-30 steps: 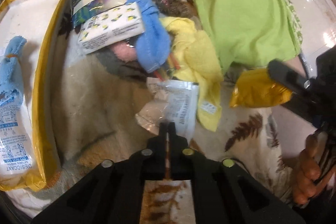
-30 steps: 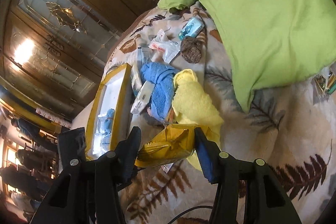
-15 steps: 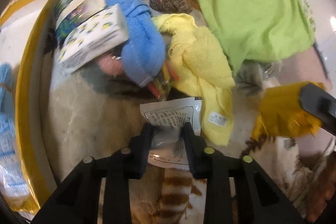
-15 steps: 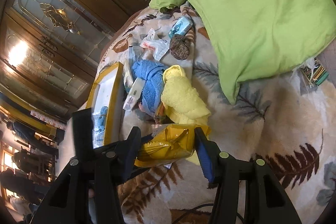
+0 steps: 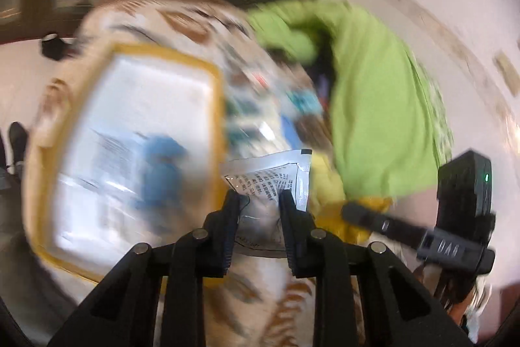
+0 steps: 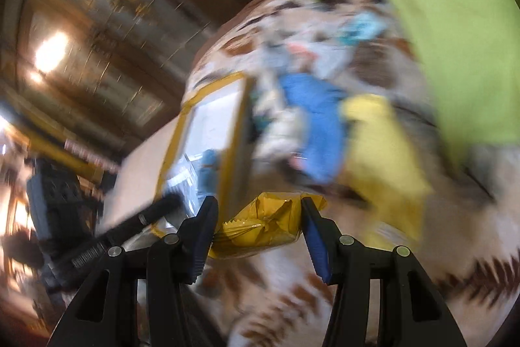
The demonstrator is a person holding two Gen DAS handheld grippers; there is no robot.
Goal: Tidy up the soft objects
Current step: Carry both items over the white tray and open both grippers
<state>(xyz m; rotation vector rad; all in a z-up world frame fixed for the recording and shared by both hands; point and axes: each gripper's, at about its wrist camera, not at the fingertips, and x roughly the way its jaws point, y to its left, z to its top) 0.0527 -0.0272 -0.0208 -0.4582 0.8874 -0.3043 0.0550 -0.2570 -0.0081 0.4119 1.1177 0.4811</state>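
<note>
Both claws pitched down over the leaf-print blanket near the yellow-rimmed tray: right claw half-open, clamping yellow pouch; left claw, jaws just closing, narrowly pinching white printed sachet.

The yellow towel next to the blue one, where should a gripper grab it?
Probably the raised rounded end of the yellow towel, coming from above. It lies loosely bunched on the blanket, so a fold there should pinch easily; the blue towel crowds its other side.
</note>
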